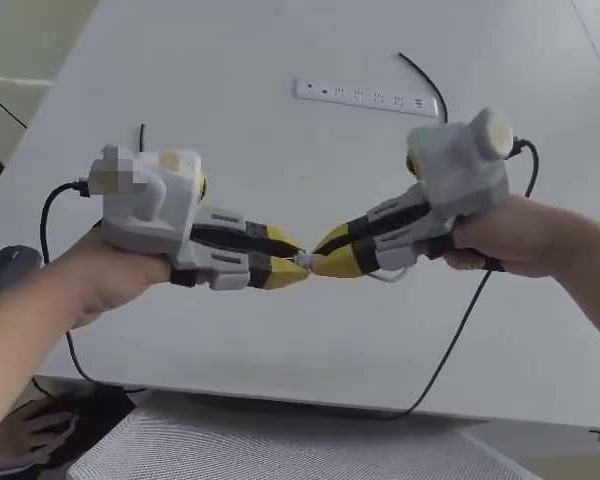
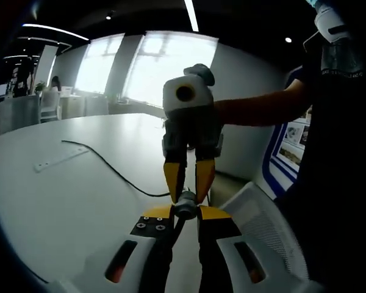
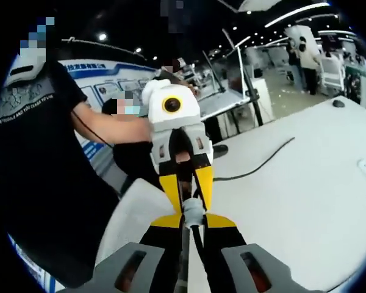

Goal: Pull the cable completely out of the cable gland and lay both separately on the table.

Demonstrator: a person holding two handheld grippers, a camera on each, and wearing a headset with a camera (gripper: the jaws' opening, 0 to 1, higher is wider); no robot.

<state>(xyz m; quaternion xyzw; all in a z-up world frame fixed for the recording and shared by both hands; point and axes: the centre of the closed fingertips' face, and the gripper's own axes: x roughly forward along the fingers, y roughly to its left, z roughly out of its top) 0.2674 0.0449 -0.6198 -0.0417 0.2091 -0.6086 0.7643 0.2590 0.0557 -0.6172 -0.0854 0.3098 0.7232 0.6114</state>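
1. My left gripper (image 1: 300, 262) is held up in the air over the near edge of the table (image 1: 280, 150), pointing right. Its jaws are squeezed nearly together, and in the left gripper view the cable gland (image 2: 185, 207) sits pinched at their yellow tips. I read this as the anchoring hold that keeps the gland from following the pull.
2. The gland is between the two sets of tips, clear of the table. The cable (image 3: 199, 239) is not yet out of it, so neither part has been laid down.
3. In the right gripper view the black cable runs from the gland back between that gripper's own jaws.
4. My right gripper (image 1: 316, 260) points left, tip to tip with the other. Its jaws are drawn in tight, apparently on the cable just behind the gland, though I cannot see the contact clearly. Facing the grippers head-on like this should let me draw the cable straight along the gland's axis.
5. The power strip (image 1: 370, 97) lies on the far side of the table, well apart, leaving bare surface below for setting both parts down separately.
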